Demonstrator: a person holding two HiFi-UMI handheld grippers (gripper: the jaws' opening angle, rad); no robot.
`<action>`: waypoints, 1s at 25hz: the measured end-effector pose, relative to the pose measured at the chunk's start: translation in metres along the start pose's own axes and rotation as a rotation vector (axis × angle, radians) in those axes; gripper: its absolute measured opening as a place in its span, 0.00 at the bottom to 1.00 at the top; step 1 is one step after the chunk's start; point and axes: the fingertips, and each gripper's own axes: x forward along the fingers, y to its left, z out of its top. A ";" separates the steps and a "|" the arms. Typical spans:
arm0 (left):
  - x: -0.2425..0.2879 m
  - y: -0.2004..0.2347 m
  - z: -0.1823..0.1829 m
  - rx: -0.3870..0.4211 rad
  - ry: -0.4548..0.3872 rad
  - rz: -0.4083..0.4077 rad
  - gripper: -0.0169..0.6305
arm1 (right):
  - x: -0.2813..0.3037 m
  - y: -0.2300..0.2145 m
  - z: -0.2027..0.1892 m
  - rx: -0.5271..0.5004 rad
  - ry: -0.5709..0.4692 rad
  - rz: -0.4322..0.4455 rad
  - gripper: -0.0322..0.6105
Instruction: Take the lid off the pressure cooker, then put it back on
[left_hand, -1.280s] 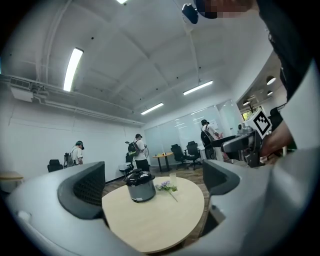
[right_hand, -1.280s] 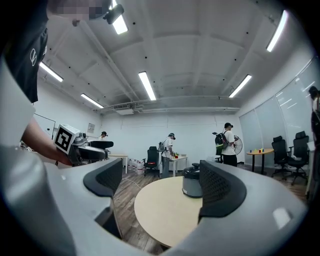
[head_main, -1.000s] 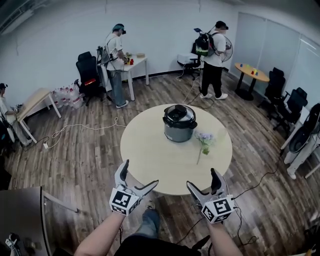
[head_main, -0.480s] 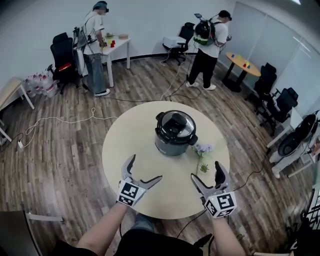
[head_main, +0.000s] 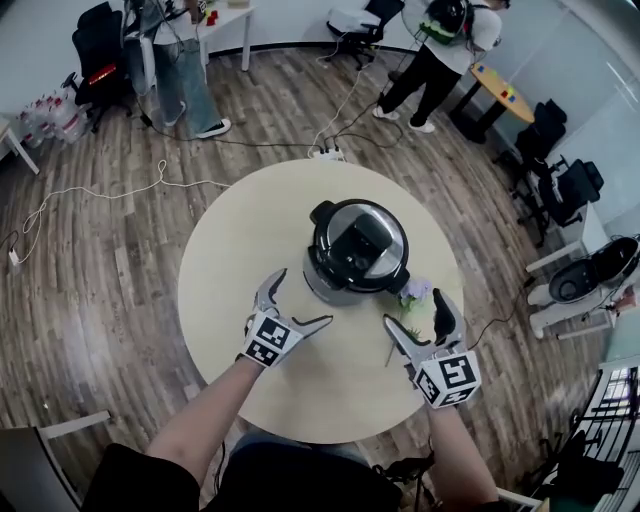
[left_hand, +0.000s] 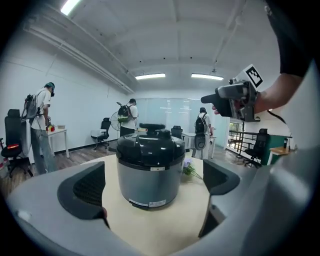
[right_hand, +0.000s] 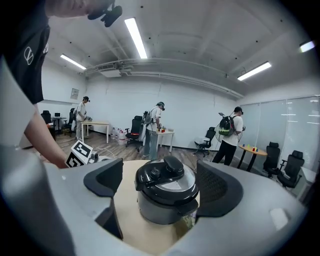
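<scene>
Pressure cooker (head_main: 355, 258) stands w/ lid (head_main: 362, 238) on, approx mid surface (head_main: 235, 250), slightly toward the far edge. Left claw (head_main: 303, 298) hovers at its near-left side, jaws wide apart w/ nothing btwn them, not touching the cooker. Right claw (head_main: 415, 310) hovers at the near-right, jaws likewise spread & empty, close to a small flower sprig (head_main: 416, 292) lying just beside the cooker.

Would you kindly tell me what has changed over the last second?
The left gripper and right gripper moved forward over the table, close to the pressure cooker, both open and empty. The lid is still on; the flowers lie where they were.
</scene>
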 end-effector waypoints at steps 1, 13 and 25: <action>0.010 0.002 -0.006 -0.009 0.018 -0.008 0.94 | 0.009 -0.006 -0.002 0.004 0.020 0.012 0.79; 0.095 0.011 -0.070 -0.018 0.151 -0.044 0.94 | 0.125 -0.038 -0.018 -0.127 0.229 0.289 0.79; 0.115 0.016 -0.076 -0.003 0.115 -0.059 0.94 | 0.220 -0.036 -0.051 -0.218 0.570 0.500 0.77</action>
